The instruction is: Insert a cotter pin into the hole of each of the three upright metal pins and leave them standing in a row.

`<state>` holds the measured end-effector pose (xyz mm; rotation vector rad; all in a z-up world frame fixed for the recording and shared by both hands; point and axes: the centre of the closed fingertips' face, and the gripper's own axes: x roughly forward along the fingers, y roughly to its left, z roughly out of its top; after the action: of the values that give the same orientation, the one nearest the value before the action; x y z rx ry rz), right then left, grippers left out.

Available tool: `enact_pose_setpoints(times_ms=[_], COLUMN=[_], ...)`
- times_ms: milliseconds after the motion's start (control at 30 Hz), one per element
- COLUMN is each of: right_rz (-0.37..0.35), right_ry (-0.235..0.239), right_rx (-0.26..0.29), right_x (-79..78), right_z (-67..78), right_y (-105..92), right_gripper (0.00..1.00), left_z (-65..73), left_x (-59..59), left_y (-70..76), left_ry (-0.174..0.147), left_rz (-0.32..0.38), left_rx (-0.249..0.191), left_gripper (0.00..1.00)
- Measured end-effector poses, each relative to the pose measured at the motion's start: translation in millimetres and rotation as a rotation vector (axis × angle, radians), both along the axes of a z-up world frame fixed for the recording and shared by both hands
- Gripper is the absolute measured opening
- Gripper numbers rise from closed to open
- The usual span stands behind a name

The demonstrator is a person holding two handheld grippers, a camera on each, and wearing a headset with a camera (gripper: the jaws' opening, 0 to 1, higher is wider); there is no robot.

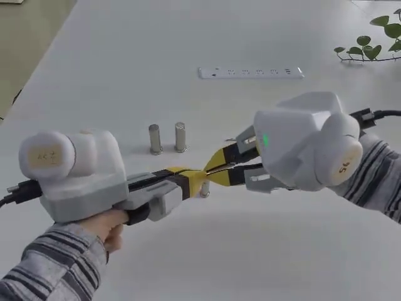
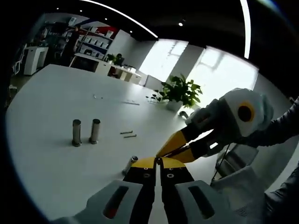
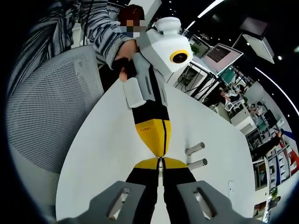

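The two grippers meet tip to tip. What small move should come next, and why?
Probably lower both tips a little toward the nearest metal pin. The left gripper and right gripper meet tip to tip, jaws shut, close by it. Whether anything is held between them is too small to tell.

Three metal pins (image 2: 95, 130), two loose cotter pins (image 2: 126, 132).
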<state>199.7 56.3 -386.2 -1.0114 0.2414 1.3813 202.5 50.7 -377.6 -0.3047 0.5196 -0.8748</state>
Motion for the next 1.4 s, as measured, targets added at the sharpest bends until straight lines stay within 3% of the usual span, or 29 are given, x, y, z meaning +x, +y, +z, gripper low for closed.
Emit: enact_pose_setpoints(times_ms=[167, 267, 333, 467, 533, 667, 733, 867, 1033, 1233, 1400], right_rz=[-0.035, -0.064, -0.071, -0.092, -0.1, -0.109, -0.113, -0.11, -0.087, -0.075, -0.058], right_ry=[0.046, 0.11, 0.126, 0.232, 0.255, 0.311, 0.35, 0.401, 0.426, 0.422, 0.384], right_rx=[0.02, 0.03, 0.033, 0.05, 0.059, 0.073, 0.075, 0.081, 0.06, 0.05, 0.04], right_x=[0.8, -0.6, 0.0, -7.8, -7.8, -11.4, -15.1, -16.8, -27.5, -31.6, -30.5], right_z=[-1.4, -4.5, -5.4, -10.2, -10.8, -13.3, -15.3, -18.9, -22.9, -23.1, -20.7], right_y=[-1.5, -4.5, -5.8, -7.9, -8.4, -8.3, -8.1, -6.9, -5.8, -5.1, -5.8], right_gripper=[0.01, 0.03, 0.05, 0.07, 0.07, 0.07, 0.07, 0.07, 0.03, 0.0, 0.0], left_z=[-3.5, -4.2, -4.4, -6.0, -5.6, -6.7, -4.9, -7.5, -9.2, -11.0, -10.0], left_x=[-1.9, -3.9, -4.7, -8.0, -10.9, -18.4, -23.6, -29.5, -33.0, -33.5, -32.1], left_y=[0.3, -0.3, 0.4, 1.8, 1.4, -0.8, -4.3, -6.7, -9.3, -8.9, -7.0], left_ry=[-0.06, -0.102, -0.138, -0.221, -0.266, -0.333, -0.371, -0.386, -0.412, -0.419, -0.409], left_rz=[-0.056, -0.093, -0.117, -0.179, -0.218, -0.299, -0.346, -0.394, -0.429, -0.435, -0.414], left_rx=[0.073, 0.11, 0.139, 0.211, 0.244, 0.297, 0.3, 0.318, 0.337, 0.349, 0.338], left_gripper=[0.0, 0.0, 0.0, 0.0, 0.0, 0.0, 0.0, 0.0, 0.0, 0.0, 0.0])
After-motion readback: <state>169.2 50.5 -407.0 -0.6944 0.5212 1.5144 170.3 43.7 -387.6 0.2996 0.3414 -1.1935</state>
